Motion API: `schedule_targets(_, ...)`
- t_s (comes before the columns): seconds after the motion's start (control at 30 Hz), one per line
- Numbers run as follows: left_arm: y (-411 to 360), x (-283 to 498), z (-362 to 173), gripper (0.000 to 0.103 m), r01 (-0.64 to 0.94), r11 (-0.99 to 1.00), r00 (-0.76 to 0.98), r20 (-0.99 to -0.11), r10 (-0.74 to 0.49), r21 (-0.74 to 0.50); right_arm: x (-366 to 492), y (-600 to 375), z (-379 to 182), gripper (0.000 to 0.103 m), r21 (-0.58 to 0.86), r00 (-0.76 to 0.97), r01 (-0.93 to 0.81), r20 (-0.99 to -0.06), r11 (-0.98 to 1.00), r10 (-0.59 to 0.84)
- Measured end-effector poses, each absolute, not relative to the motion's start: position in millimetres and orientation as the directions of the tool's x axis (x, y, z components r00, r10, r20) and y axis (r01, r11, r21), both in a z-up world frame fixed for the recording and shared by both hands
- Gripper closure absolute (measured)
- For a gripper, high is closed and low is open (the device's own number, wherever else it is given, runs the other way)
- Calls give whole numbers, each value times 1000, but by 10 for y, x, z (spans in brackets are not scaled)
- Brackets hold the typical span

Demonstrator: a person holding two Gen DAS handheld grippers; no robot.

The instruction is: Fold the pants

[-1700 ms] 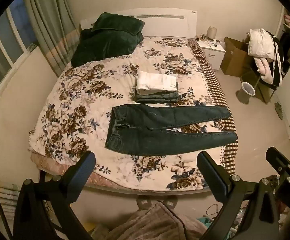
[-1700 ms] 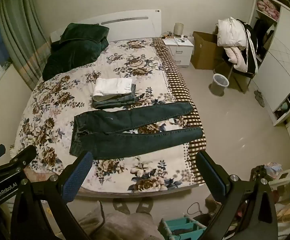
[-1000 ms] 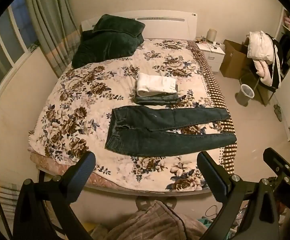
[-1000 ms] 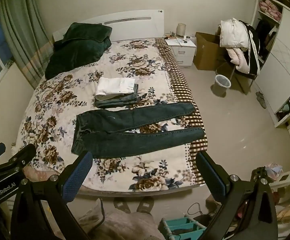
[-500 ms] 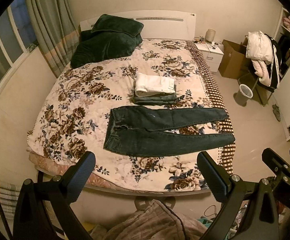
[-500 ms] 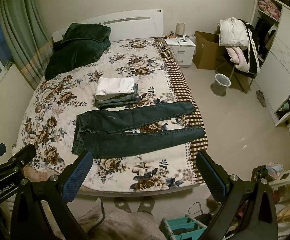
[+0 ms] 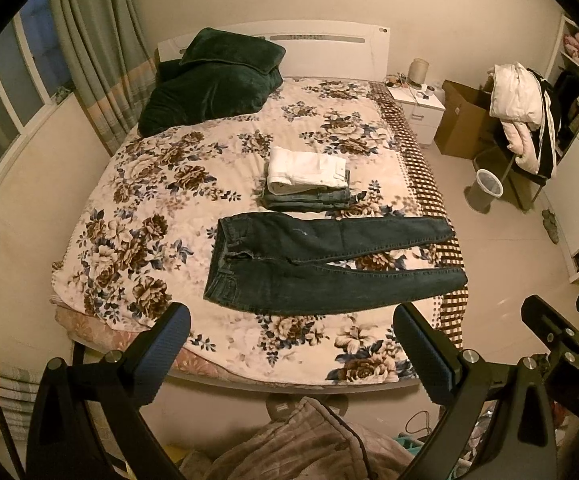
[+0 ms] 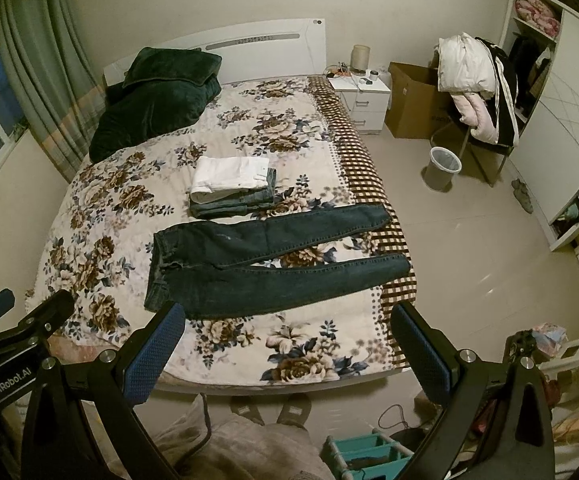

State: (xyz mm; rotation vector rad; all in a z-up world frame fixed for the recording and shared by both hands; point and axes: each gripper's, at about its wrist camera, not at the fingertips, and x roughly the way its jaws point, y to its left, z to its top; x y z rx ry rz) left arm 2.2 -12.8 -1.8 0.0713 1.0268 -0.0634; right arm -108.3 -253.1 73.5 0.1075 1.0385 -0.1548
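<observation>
I hold both tools high before the bed (image 7: 89,216). The left tool (image 7: 289,344) and the right tool (image 8: 285,344) are both spread wide and pinch nothing. The jeans (image 7: 313,264) lie flat at the middle of the frame, waistband at left, legs apart toward the right. To fold well, I think I should take the near leg at waistband and hem together and lay it exactly over the far leg, clear of the stack (image 7: 307,178) just above.

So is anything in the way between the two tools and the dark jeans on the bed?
Nothing visible. The dark jeans lie flat near the bed's front edge, and only bare bedspread shows between them and the open left tool and right tool.
</observation>
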Motion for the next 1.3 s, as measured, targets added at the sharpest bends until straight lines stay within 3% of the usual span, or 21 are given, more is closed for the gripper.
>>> schedule_targets(1.3,-115,24,-17,0,86,996,516,-856,-29,19,-1064,-2540,750,0,23,497,180,-865,983,-71)
